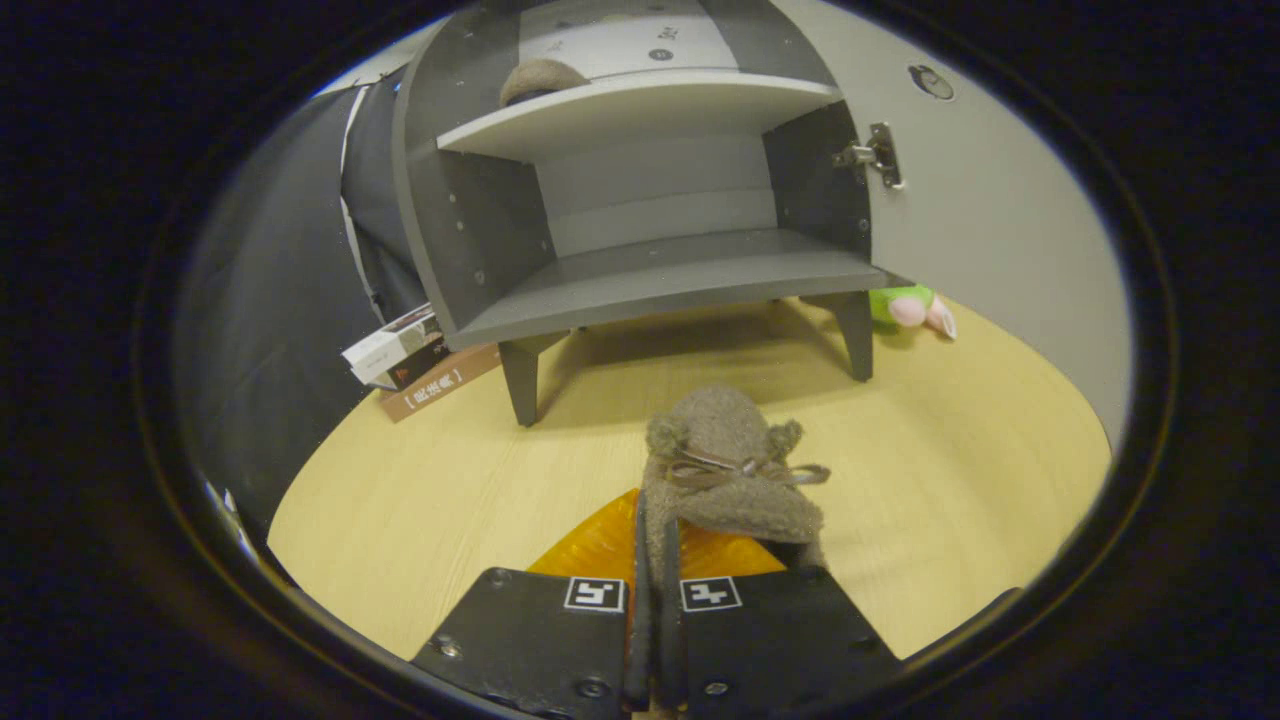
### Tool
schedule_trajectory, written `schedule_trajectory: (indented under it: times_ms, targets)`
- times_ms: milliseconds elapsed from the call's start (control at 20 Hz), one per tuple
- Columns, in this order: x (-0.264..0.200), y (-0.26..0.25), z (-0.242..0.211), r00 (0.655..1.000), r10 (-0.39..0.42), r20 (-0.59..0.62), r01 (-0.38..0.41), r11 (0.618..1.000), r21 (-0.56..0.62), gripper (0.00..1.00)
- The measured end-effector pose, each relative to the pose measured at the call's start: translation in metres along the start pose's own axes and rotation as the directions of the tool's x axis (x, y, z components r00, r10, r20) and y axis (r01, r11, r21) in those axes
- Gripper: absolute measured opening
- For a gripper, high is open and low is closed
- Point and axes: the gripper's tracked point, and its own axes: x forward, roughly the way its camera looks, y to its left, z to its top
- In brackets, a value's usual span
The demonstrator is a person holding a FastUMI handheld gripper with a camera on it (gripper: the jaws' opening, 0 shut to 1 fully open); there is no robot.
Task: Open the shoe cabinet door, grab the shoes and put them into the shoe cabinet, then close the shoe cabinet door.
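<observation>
clamped tight, the claw has both fingers pinched together on the heel edge of a fuzzy brown slipper with a little bow, which sticks out just ahead of the tips, toe pointing toward the cabinet. beyond it, a wide stretch of pale wooden floor lies bare between slipper and furniture. ahead stands the grey shoe cabinet on short legs, its pale grey door swung wide to the right with a metal hinge showing. lower shelf sits bare, front edge fully exposed. upper shelf holds a second brown fuzzy slipper toward its left side. beside the cabinet's left legs, a stack of books leans at the dark wall. a green and pink plush toy lies past the right leg, by the door's foot.
</observation>
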Motion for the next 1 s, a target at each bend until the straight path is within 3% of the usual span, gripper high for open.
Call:
schedule_trajectory:
  times_ms: [200,400,700,1000]
  targets:
    - [-0.036,-0.016,0.026,0.998,-0.021,0.067,0.022,1.0,-0.007,0.08]
    - [-0.076,-0.008,0.061,0.992,0.014,0.124,-0.011,1.0,-0.021,0.07]
    - [-0.143,0.009,0.135,0.967,0.029,0.253,0.006,0.991,-0.136,0.07]
    - [-0.215,0.032,0.209,0.941,0.082,0.327,-0.031,0.987,-0.157,0.07]
